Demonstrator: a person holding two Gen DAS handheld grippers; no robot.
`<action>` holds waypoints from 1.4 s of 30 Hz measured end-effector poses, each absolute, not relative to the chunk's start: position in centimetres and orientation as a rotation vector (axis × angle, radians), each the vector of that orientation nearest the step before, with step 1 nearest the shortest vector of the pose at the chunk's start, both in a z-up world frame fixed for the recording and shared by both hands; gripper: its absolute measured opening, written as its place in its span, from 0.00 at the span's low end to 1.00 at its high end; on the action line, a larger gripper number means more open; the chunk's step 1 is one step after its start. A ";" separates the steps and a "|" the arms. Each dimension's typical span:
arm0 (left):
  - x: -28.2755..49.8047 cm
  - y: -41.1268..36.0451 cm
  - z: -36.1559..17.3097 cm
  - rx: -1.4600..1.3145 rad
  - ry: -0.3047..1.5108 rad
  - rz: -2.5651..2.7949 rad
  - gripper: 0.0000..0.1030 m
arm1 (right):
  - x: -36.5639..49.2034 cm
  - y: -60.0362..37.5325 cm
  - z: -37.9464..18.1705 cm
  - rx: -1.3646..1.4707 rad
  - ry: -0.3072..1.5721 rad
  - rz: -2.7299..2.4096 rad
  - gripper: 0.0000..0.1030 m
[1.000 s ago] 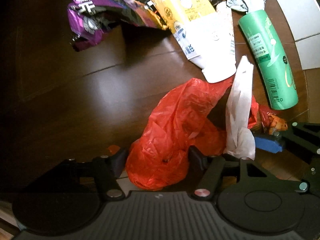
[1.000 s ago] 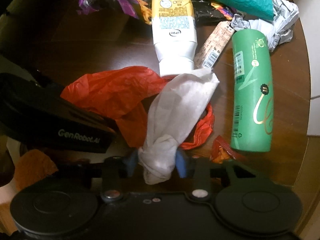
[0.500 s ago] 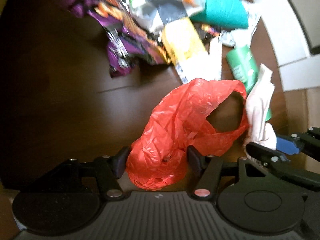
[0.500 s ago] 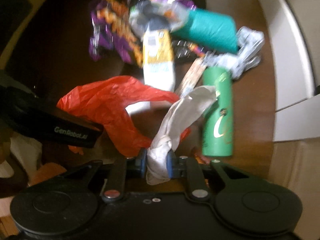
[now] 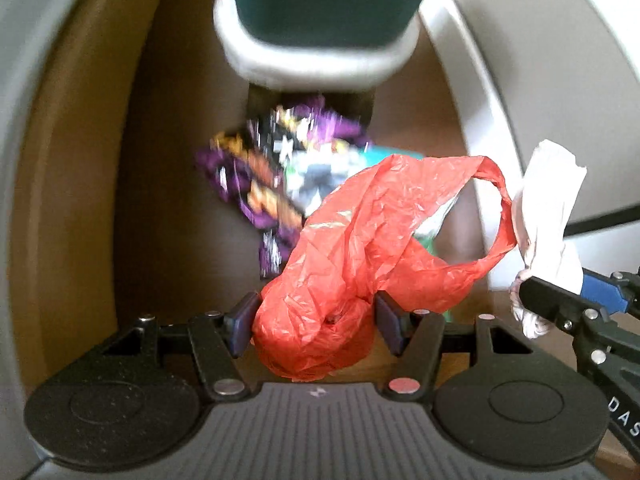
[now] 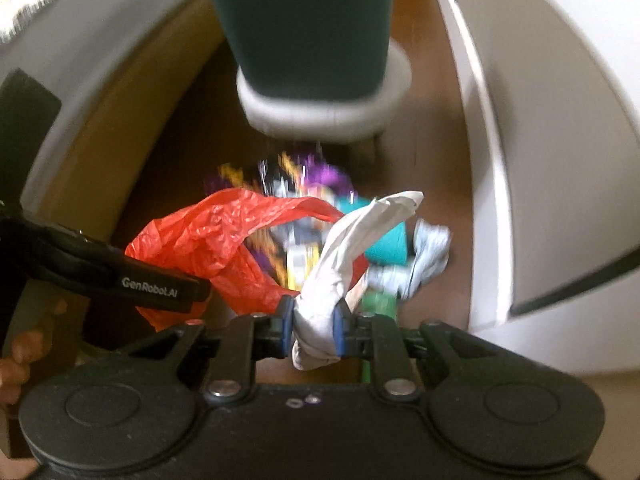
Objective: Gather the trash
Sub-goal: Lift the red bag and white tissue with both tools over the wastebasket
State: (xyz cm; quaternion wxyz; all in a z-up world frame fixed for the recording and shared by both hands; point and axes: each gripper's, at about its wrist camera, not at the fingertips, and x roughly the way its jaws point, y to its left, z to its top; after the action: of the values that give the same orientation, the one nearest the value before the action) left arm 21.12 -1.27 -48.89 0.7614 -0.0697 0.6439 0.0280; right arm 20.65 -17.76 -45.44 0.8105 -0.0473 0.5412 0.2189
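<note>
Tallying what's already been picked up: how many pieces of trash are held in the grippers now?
2. The red plastic bag is clamped in the left gripper; the crumpled white tissue is clamped in the right gripper.

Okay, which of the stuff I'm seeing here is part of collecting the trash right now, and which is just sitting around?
In hand:
- red plastic bag, clamped in the left gripper
- white tissue, clamped in the right gripper

Lying about:
- purple snack wrapper, trash not yet picked up
- teal packet, the same
- dark green bin, standing behind the pile

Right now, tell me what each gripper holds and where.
Left gripper clamps the red bag by its bunched lower end. Right gripper clamps the white tissue near its lower end.
</note>
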 end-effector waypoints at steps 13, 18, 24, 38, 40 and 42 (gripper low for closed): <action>25.9 -0.8 -35.7 -0.162 1.233 0.056 0.60 | 26.7 -17.4 -32.3 -0.081 0.954 0.475 0.18; 28.2 0.2 -31.2 -0.163 1.153 0.086 0.60 | 28.8 -16.9 -28.7 -0.117 0.866 0.489 0.18; 31.8 1.2 -26.6 -0.170 1.056 0.130 0.60 | 32.4 -16.2 -25.1 -0.122 0.771 0.497 0.18; 41.3 4.0 -25.1 -0.164 0.948 0.196 0.60 | 39.8 -12.1 -24.6 -0.196 0.734 0.552 0.18; 42.6 4.2 -25.8 -0.155 0.960 0.203 0.60 | 40.4 -11.4 -25.4 -0.225 0.748 0.553 0.18; 43.5 4.0 -26.6 -0.147 0.972 0.200 0.60 | 41.1 -10.7 -26.2 -0.244 0.764 0.554 0.18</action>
State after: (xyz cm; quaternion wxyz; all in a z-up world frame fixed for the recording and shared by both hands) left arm 43.53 4.03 -26.59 0.8768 -0.0706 0.4658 0.0958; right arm 41.09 -10.74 -26.18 0.8836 -0.1172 0.3669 0.2662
